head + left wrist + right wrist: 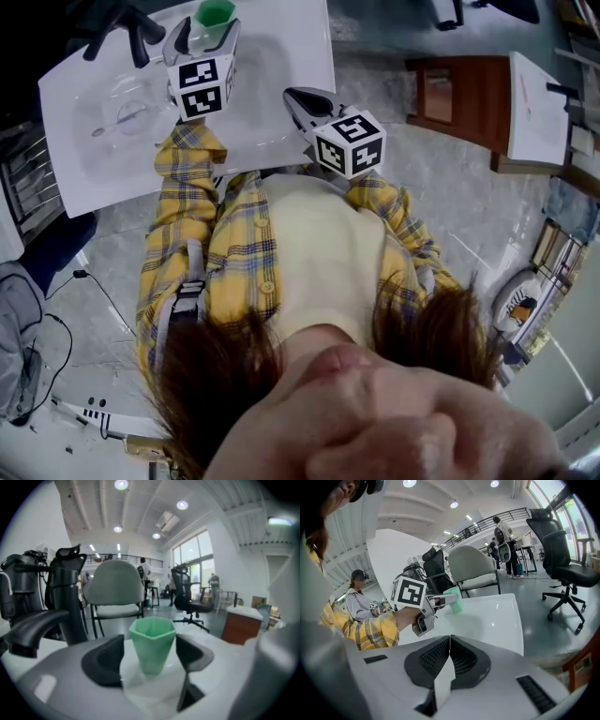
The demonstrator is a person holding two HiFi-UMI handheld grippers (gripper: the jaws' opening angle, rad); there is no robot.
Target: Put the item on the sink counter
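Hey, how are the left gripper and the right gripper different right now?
The left gripper has its jaws apart with a green cup between them; the right gripper has its jaws pressed together with nothing between. The left gripper reaches out over the sink counter; the right gripper hangs at its near edge. Both carry a marker cube.

There is one green cup (216,11), one white sink counter (84,141), one black faucet (120,26), one wooden cabinet (464,94) and two grippers: left gripper (204,37) and right gripper (294,96)
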